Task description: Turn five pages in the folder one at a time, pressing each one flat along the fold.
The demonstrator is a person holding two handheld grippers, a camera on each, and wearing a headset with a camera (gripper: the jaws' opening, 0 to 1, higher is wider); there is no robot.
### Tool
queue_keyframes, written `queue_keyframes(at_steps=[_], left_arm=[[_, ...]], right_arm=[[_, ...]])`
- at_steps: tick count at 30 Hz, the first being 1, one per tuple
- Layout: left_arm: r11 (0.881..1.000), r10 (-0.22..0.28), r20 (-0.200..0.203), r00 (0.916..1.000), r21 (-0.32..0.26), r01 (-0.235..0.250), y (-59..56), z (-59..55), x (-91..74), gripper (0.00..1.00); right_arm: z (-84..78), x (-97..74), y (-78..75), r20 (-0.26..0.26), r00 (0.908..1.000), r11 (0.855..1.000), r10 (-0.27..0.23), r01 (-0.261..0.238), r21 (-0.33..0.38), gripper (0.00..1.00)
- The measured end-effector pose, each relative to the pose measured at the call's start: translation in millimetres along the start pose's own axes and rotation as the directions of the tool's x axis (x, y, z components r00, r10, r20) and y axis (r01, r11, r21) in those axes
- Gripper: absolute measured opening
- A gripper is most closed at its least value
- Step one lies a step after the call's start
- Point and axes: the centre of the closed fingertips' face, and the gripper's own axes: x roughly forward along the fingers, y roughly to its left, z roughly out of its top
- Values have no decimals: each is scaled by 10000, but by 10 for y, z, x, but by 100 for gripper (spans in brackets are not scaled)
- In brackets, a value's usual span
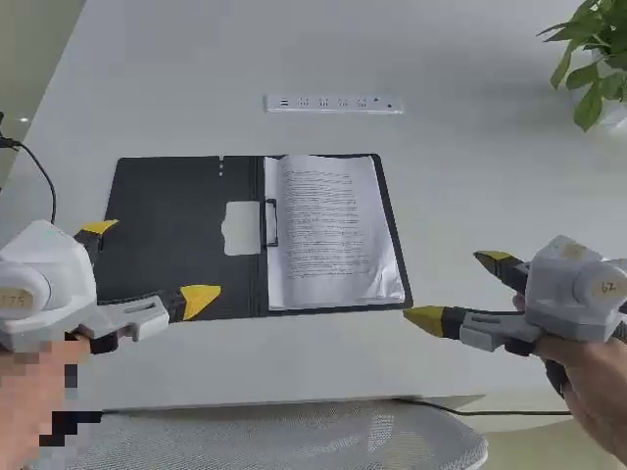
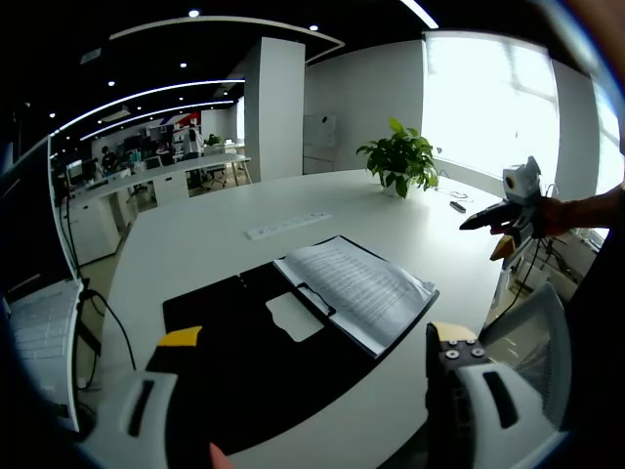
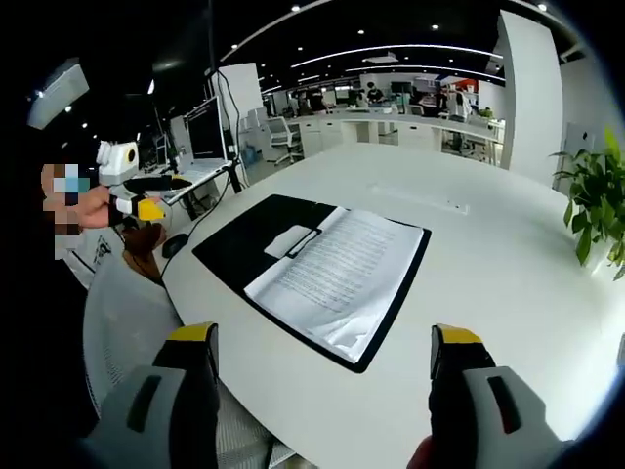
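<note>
A black folder (image 1: 171, 240) lies open on the white table. Its bare left inside cover carries a small white card (image 1: 242, 227). A stack of printed pages (image 1: 333, 230) lies flat on the right half, held by a clip at the fold. My left gripper (image 1: 149, 262) hovers open over the folder's near-left corner, touching nothing. My right gripper (image 1: 460, 288) hangs open just off the folder's near-right corner. In the left gripper view the open gripper (image 2: 315, 335) faces the pages (image 2: 356, 288). In the right gripper view the open gripper (image 3: 323, 334) faces the pages (image 3: 337, 269).
A white power strip (image 1: 333, 103) lies behind the folder. A potted plant (image 1: 593, 59) stands at the far right. A black cable (image 1: 39, 171) runs along the table's left edge. A mesh chair back (image 1: 294, 441) sits below the near table edge.
</note>
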Motion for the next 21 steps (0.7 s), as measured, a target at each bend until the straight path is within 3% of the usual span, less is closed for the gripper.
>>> queue_keyframes(at_steps=[21], left_arm=[[9999,42,221,9997,-114,-39,22,48,12,92]], right_arm=[[-42,-20,10,6,10000,9998,-43,43,216,88]])
